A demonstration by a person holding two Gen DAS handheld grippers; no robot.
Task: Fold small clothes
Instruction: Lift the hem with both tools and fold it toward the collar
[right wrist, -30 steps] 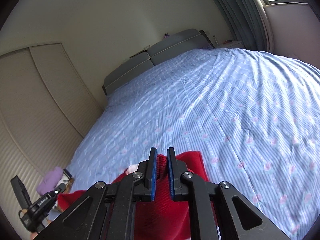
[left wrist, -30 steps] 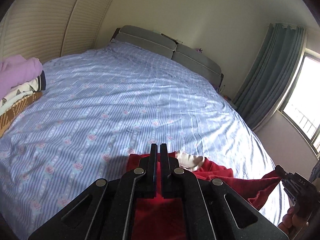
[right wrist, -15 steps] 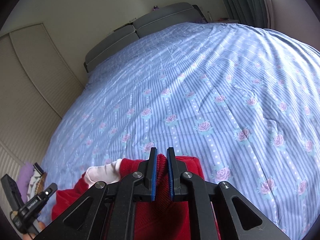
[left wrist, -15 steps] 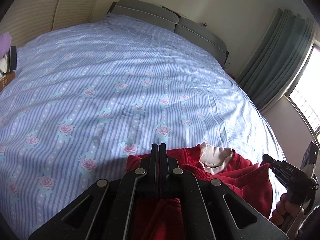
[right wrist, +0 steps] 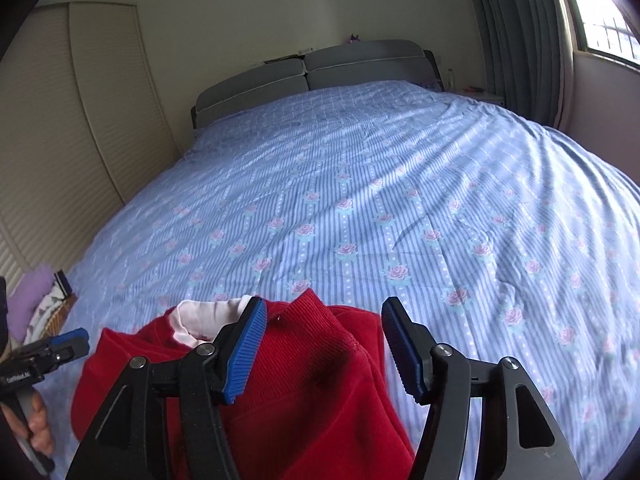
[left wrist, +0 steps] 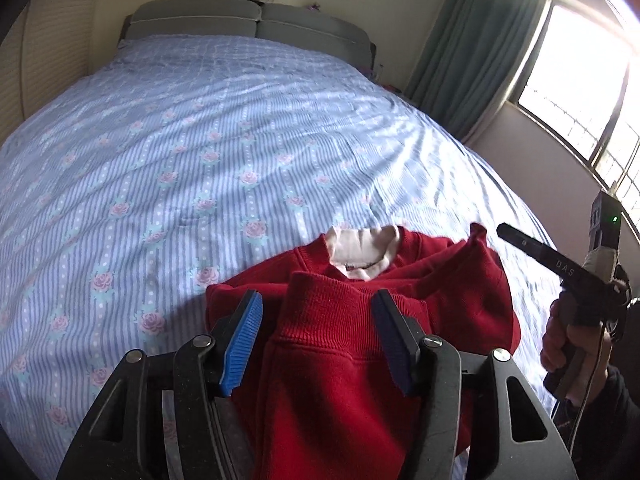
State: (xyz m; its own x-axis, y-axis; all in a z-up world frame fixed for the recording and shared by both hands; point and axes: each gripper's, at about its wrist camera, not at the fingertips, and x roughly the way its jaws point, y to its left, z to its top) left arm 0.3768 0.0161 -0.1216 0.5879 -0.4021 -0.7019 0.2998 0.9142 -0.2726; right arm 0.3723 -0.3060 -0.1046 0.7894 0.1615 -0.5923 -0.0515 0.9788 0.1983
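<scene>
Both the left gripper (left wrist: 316,338) and right gripper (right wrist: 324,350) have just opened; their jaws now stand apart, with the red sweater (left wrist: 360,360) released and lying on the bed (left wrist: 200,152). This fold looks laid down.

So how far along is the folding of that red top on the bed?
Early days. The red sweater has been laid on the striped bedspread, its pale collar towards the headboard. In hand: the left claw and right claw have just been opening; cloth lies between the pads, unpinched. Left to do: the sweater looks bunched, no neat fold yet. A pile of other clothes sits at the bed's edge.
</scene>
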